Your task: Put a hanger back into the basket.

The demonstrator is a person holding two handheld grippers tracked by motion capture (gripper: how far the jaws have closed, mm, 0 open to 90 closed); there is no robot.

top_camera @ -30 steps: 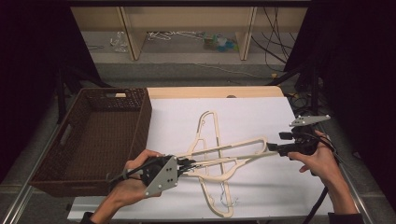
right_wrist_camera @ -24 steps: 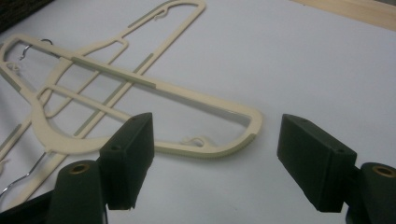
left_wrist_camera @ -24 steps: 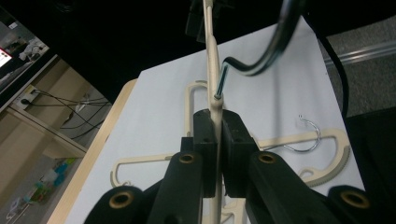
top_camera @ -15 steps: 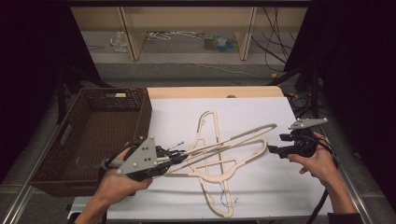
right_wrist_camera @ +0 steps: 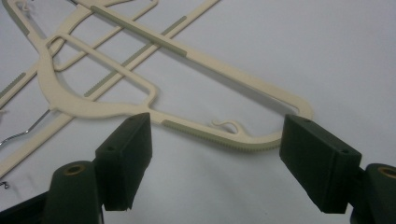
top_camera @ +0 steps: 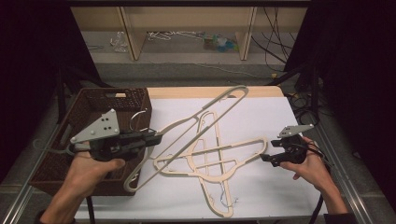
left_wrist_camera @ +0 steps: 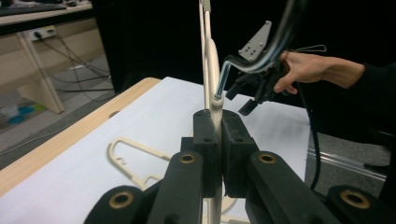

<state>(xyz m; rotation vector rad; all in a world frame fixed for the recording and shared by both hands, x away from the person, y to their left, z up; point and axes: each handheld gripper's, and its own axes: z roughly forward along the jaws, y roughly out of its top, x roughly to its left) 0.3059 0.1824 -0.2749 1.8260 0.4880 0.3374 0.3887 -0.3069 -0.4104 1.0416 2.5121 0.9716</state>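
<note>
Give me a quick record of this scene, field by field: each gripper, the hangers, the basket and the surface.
left gripper: shut on the lifted hanger, near its metal hook
lifted hanger: raised, tilted, one end beside the basket
right gripper: open, holds nothing, at the end of a hanger on the table
hangers on the table: two cream ones, crossed
basket: dark woven, left of the white sheet

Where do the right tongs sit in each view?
High view: right tongs at lower right, in the person's hand, over the white sheet.
Left gripper view: right of centre, upper half, beyond the clamped hanger.
Right gripper view: own jaws open along the bottom.
Shared landmark: the white sheet.
</note>
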